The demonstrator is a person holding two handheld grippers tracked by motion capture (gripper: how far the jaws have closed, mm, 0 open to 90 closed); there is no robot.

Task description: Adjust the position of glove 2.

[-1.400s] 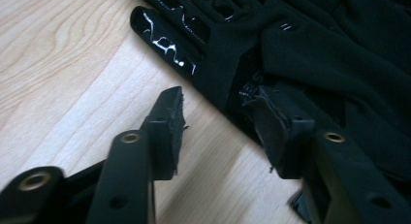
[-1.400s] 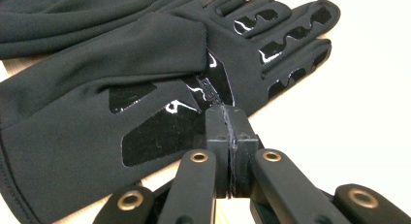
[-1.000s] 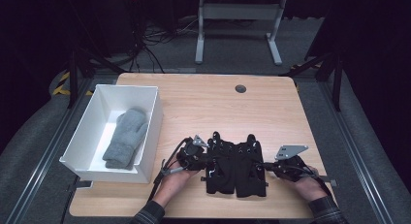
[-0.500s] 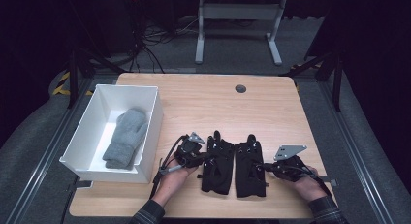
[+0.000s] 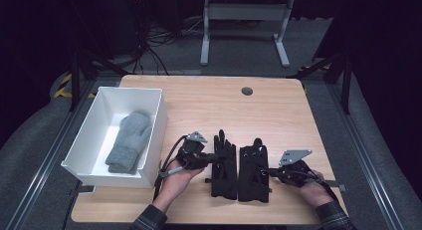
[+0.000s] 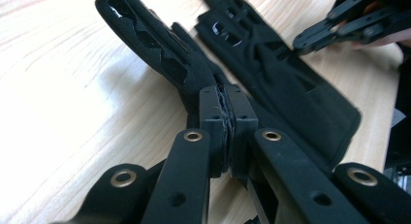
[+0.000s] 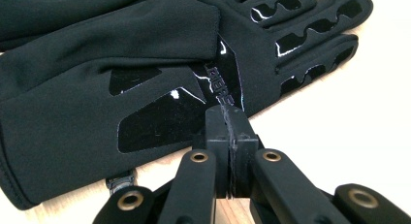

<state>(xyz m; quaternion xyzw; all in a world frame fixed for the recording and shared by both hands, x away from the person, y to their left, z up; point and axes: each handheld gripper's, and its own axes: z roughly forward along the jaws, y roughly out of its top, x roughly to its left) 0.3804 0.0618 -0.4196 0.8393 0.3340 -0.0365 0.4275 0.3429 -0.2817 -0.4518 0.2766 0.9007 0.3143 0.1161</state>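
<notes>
Two black gloves lie side by side on the wooden table, fingers pointing away from me. My left gripper [image 5: 213, 159] [image 6: 225, 95] is shut on the left edge of the left black glove [image 5: 224, 165] [image 6: 155, 44], near its thumb. That side is raised a little off the wood, and a shadow shows under it. My right gripper [image 5: 269, 172] [image 7: 226, 116] is shut, its tips pinching the right edge of the right black glove [image 5: 253, 170] [image 7: 145, 88] near the thumb crotch. This glove lies flat. The right gripper [image 6: 339, 20] also appears far off in the left gripper view.
A white bin [image 5: 160, 115] stands at the table's left with a grey mitten [image 5: 130, 140] lying inside. A round cable hole [image 5: 247, 91] sits near the table's far edge. Bare wood stretches beyond the gloves. A table frame stands on the floor behind.
A second ago the two black gloves overlapped. The left gripper has drawn the left glove leftward and lifted its edge, so they now lie apart. The right gripper has kept still.
</notes>
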